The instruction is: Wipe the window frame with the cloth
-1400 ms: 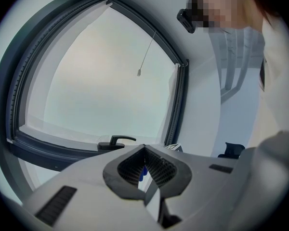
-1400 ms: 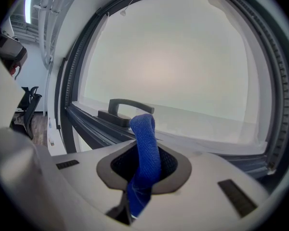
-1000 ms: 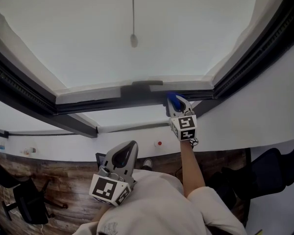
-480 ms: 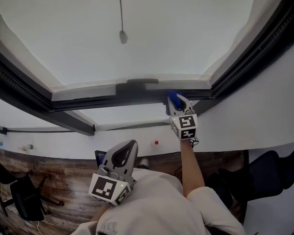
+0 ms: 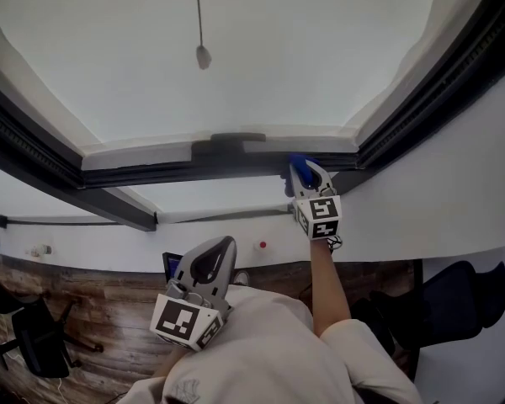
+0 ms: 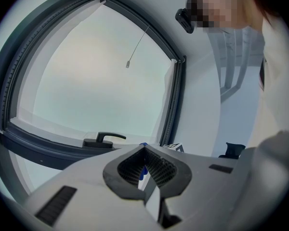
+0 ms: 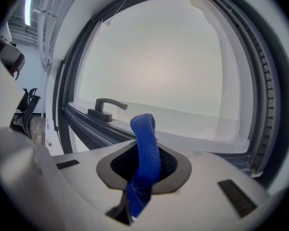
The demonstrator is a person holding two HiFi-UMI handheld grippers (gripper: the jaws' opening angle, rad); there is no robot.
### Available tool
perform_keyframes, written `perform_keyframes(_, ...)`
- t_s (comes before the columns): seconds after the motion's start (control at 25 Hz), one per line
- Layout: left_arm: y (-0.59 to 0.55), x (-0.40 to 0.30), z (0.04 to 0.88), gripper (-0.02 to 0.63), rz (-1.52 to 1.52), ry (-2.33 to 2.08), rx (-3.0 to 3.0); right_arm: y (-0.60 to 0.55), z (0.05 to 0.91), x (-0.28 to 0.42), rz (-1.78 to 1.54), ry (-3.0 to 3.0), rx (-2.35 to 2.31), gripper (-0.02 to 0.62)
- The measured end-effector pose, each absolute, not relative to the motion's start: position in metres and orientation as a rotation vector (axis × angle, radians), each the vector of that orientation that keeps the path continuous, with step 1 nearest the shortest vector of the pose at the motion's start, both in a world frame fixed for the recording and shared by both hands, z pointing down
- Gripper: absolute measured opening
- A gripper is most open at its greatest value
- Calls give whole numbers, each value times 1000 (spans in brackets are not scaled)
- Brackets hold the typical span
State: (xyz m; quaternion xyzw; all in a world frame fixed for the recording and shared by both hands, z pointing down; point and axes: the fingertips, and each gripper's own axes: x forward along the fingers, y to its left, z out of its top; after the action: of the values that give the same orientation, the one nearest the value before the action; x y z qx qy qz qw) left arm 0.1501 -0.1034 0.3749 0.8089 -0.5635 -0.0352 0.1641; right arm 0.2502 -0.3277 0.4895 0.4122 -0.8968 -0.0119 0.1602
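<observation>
A white wall [image 5: 454, 192] meets a wood-plank floor [image 5: 109, 301] holding a black office chair [image 5: 34, 348] (far left).

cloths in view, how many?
1. A blue cloth is clamped in the right gripper, up at the window frame near its right corner. The left gripper holds none. No others show.

Likely an office — swivel chairs [image 5: 23, 342] on wood-look floor [image 5: 101, 303].
</observation>
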Motion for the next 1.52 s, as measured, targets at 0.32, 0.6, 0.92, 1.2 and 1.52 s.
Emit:
perform_keyframes(0.32, -109, 149, 377, 9, -82, -1616, 2311, -333, 489, 262, -28, -2560, 1203, 61)
perform_keyframes(0.6, -113, 153, 379, 9, -78, -1602, 2311, -338, 490, 276, -27, -2551, 1225, 60)
perform_keyframes(0.92, -114, 154, 379, 9, -78, -1604, 2309, -348, 489, 302, -8, -2519, 1300, 61)
perform_keyframes(1.2, -117, 156, 380, 9, -82, -1605, 2306, -356, 488, 323, 9, -2492, 1357, 61)
perform_keyframes(1.52, -120, 158, 376, 9, -105, -1608, 2300, -365, 489, 347, 25, -2460, 1428, 61)
